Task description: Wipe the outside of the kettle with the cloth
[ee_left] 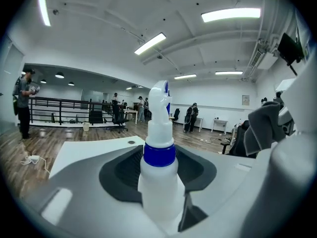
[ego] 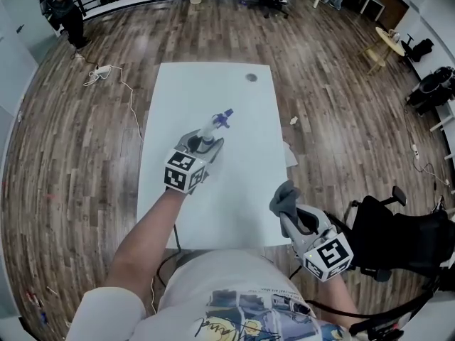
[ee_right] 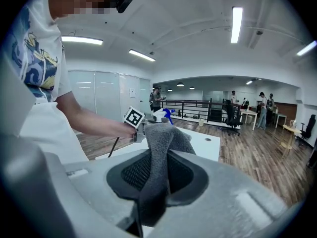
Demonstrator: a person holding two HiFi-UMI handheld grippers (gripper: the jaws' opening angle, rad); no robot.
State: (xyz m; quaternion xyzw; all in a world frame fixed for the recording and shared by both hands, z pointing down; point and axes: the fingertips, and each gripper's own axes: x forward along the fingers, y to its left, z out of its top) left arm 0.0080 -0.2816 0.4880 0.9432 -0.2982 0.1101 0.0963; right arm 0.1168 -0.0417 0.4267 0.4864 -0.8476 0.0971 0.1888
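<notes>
My left gripper (ego: 206,143) is shut on a white spray bottle (ego: 214,125) with a blue collar and blue nozzle, held over the middle of the white table (ego: 213,84). In the left gripper view the spray bottle (ee_left: 158,167) stands upright between the jaws, which press on its body. My right gripper (ego: 290,214) is shut on a grey cloth (ego: 284,196) at the table's near right corner. The cloth (ee_right: 161,148) bunches up out of the jaws in the right gripper view. No kettle shows in any view.
A round cable hole (ego: 251,77) sits near the table's far edge. A black office chair (ego: 398,233) stands close at the right. A power strip with cable (ego: 99,70) lies on the wood floor at the left. People stand far off by a railing.
</notes>
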